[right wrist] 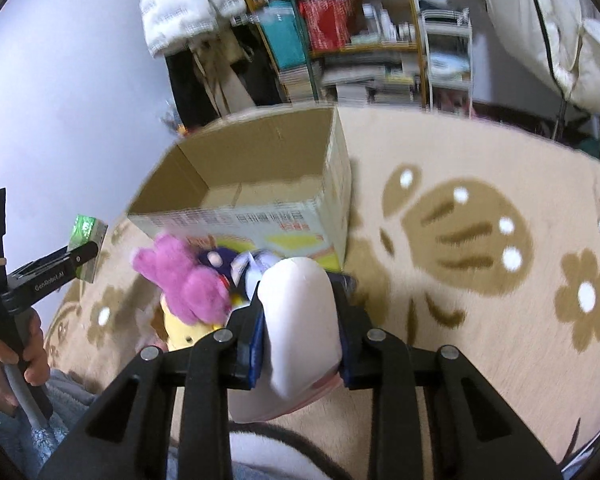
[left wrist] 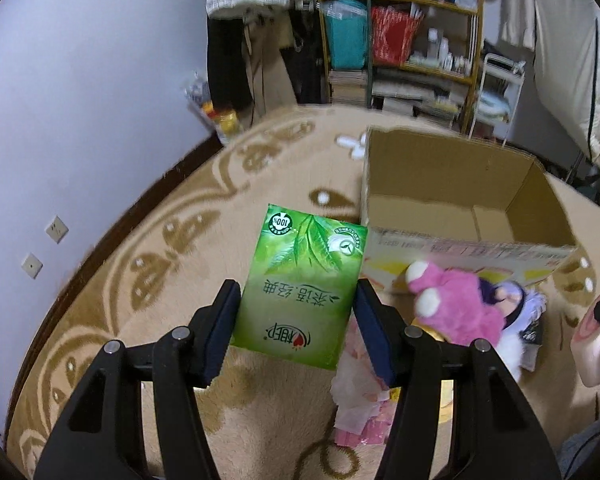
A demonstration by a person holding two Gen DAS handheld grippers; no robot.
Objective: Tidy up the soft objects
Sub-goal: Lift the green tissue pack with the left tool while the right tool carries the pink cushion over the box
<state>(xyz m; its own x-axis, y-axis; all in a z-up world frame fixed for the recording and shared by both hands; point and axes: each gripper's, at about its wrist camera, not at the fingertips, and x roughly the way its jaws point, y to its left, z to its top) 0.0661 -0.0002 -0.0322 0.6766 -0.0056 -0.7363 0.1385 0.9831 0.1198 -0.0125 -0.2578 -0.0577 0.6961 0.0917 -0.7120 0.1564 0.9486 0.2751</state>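
Across the whole floor, beige carpet with brown flower pattern (right wrist: 480, 240). At upper right of the left wrist view, open brown cardboard box (left wrist: 452, 184), upright, flaps gone, inside bare where visible. Just in front of its printed wall, heap of plush: pink fuzzy toy (left wrist: 452, 304) on top, purple-and-white doll (left wrist: 512, 300) beside it, yellow toy (right wrist: 188, 334) underneath. At lower centre of the right wrist view, right gripper (right wrist: 300, 344) pinching smooth white-and-pink soft toy (right wrist: 300, 320) between blue pads, held above the carpet near the box. At lower centre of the left wrist view, left gripper (left wrist: 296, 320) clamping green soft tissue pack (left wrist: 300, 284) by its long sides, lifted left of the box.
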